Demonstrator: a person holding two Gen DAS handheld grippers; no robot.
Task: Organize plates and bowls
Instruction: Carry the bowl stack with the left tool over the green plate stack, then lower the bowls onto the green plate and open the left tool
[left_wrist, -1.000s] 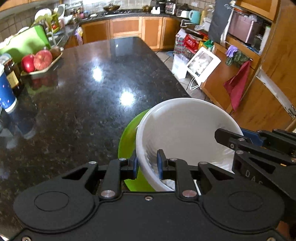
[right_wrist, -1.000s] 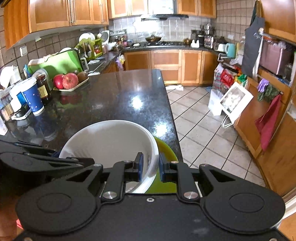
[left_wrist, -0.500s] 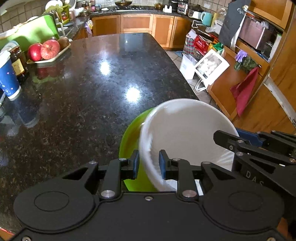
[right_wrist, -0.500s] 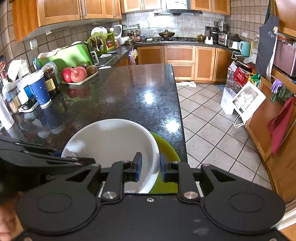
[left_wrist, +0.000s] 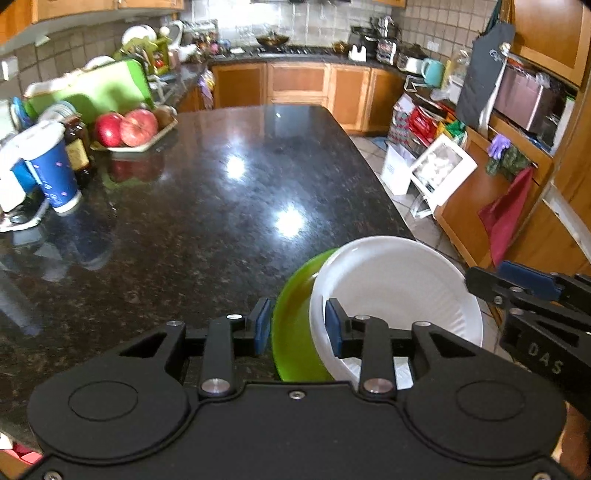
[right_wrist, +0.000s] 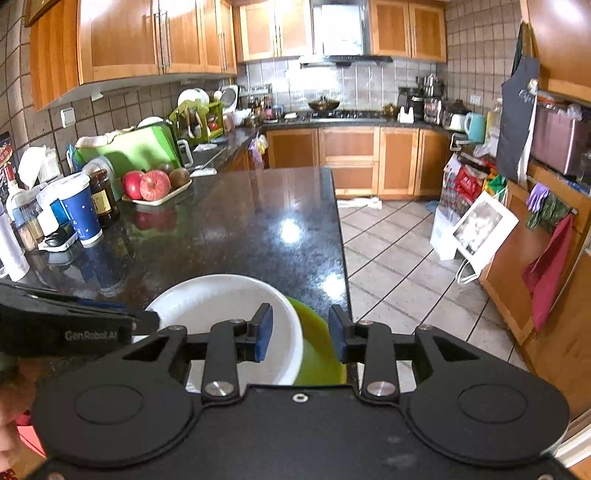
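A white bowl (left_wrist: 395, 291) sits nested in a green bowl (left_wrist: 295, 332) on the black granite counter (left_wrist: 207, 206), near its right edge. My left gripper (left_wrist: 297, 326) is open, its fingers straddling the left rims of both bowls with a gap on each side. My right gripper (right_wrist: 301, 338) is open too, straddling the right rims of the white bowl (right_wrist: 221, 306) and the green bowl (right_wrist: 317, 350). Each gripper shows at the edge of the other's view.
A blue paper cup (left_wrist: 51, 166), jars and a tray of apples (left_wrist: 127, 129) stand along the counter's left side. A green cutting board (right_wrist: 129, 151) leans behind them. The counter's right edge (right_wrist: 341, 240) drops to a tiled floor.
Both grippers have opened and let go of the bowl rims. Both cameras have risen and tilted up, showing more of the kitchen.
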